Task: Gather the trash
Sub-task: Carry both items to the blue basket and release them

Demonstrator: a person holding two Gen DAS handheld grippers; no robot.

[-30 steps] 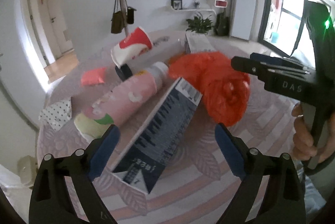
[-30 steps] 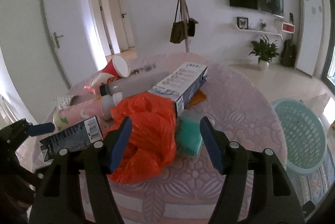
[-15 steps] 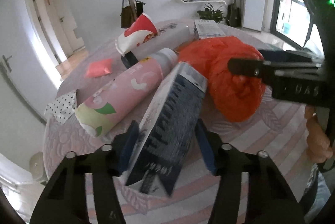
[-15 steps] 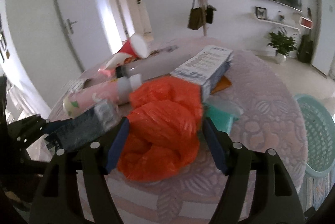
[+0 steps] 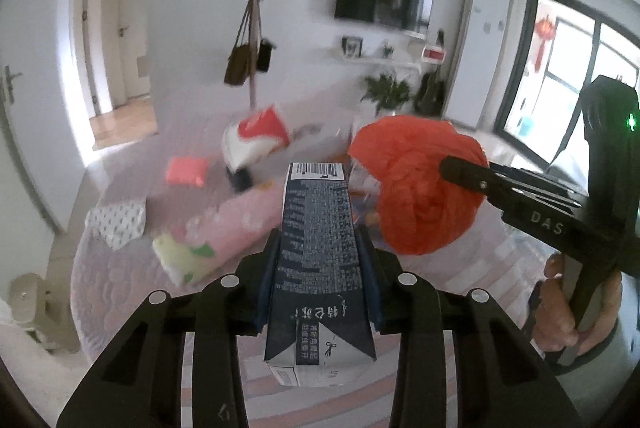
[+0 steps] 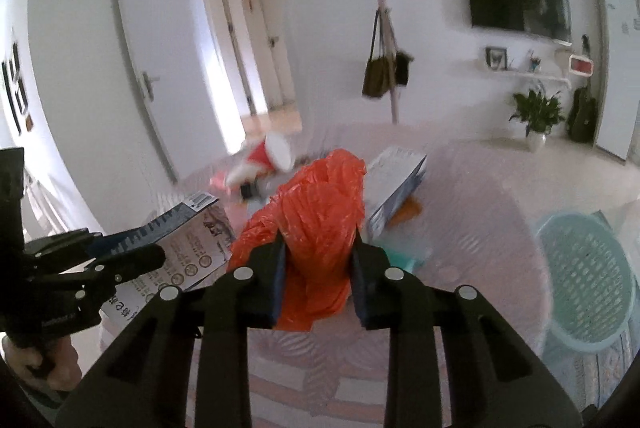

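To the left of the left hand-held gripper (image 5: 318,276) lay a white polka-dot cloth (image 5: 117,221) on the round surface with a pale pink patterned cover (image 5: 120,280), and nearer in, just left of its fingers, a pink cylindrical tube with a green leaf print (image 5: 216,232) lay on its side. Beyond that, a small coral-pink packet (image 5: 187,170) and a tipped red-and-white paper cup (image 5: 256,142) sat further out. The left hand-held gripper was clamped on a dark navy rectangular carton with white print and a barcode (image 5: 318,248), its 2 blue pads pressing the carton's long sides, the carton pointing away from the camera and raised off the surface.

To its right, the right hand-held gripper (image 6: 318,278) was closing on a crumpled orange plastic bag (image 6: 316,224), with the bag pinched between its 2 blue pads and bulging above and below them. In the left wrist view a person's hand (image 5: 568,300) gripped the handle of that tool. Just beyond the bag, a white-and-blue box (image 6: 396,180) lay on the surface. Well off to the right of the right hand-held gripper, a pale turquoise perforated plastic basket (image 6: 588,276) stood below the edge of the surface.
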